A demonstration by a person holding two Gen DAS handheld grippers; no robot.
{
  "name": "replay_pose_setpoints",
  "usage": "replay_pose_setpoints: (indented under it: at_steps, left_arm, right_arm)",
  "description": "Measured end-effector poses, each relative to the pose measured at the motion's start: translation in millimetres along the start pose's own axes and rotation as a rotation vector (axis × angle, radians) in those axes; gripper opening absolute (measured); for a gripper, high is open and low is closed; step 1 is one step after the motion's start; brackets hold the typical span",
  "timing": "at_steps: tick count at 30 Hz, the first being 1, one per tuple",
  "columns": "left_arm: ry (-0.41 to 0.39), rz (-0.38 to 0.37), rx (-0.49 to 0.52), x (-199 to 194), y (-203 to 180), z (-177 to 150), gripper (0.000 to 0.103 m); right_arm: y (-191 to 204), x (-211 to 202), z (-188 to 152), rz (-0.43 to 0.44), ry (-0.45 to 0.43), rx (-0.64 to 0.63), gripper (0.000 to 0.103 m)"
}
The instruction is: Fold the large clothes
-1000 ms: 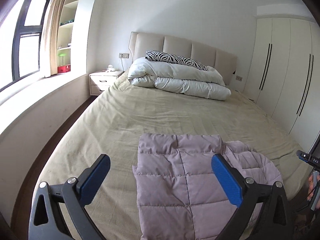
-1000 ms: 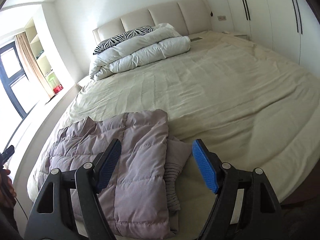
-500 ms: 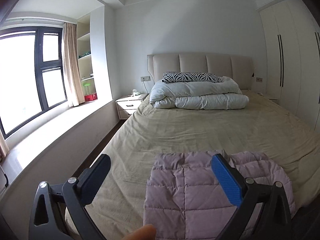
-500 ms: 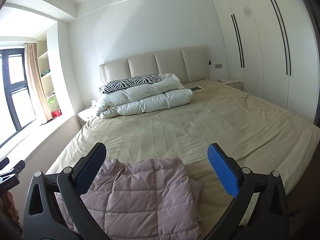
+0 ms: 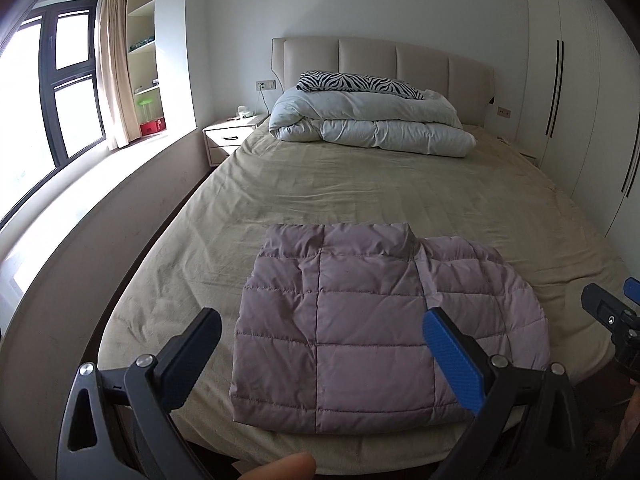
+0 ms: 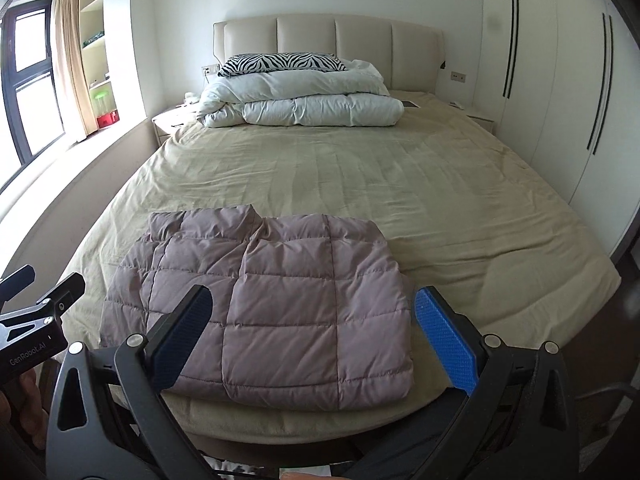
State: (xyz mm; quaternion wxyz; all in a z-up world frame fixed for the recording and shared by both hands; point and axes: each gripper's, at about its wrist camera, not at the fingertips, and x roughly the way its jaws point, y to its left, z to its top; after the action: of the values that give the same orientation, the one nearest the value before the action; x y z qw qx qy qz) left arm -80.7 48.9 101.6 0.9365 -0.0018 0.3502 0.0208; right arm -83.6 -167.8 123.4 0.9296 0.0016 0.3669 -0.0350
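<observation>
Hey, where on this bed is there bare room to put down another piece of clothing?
The widest bare stretch of the bed lies between the folded jacket near its foot and the white duvet at the headboard. A narrower strip runs beside the jacket toward the wardrobe. The head end is crowded: duvet with zebra pillow on top.

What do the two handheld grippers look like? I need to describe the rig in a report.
Both match: the left gripper and right gripper have black triangular cut-out frames with silver pivot bolts and two fingers faced with textured blue pads. The left one's body reads "GenRobot.AI" in the right wrist view.
</observation>
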Motion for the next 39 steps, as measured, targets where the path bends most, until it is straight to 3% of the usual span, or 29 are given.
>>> replay_pose_setpoints:
  at_steps: [13, 39]
  left_arm:
    - [0.065, 0.034, -0.008, 19, 6, -14, 0.103]
    - [0.069, 0.04, -0.004, 23, 2, -17, 0.103]
  right_arm:
    - [7, 26, -8, 0.016, 0.092, -0.009, 0.103]
    - [9, 33, -11, 0.005, 0.109, -0.002, 0.103]
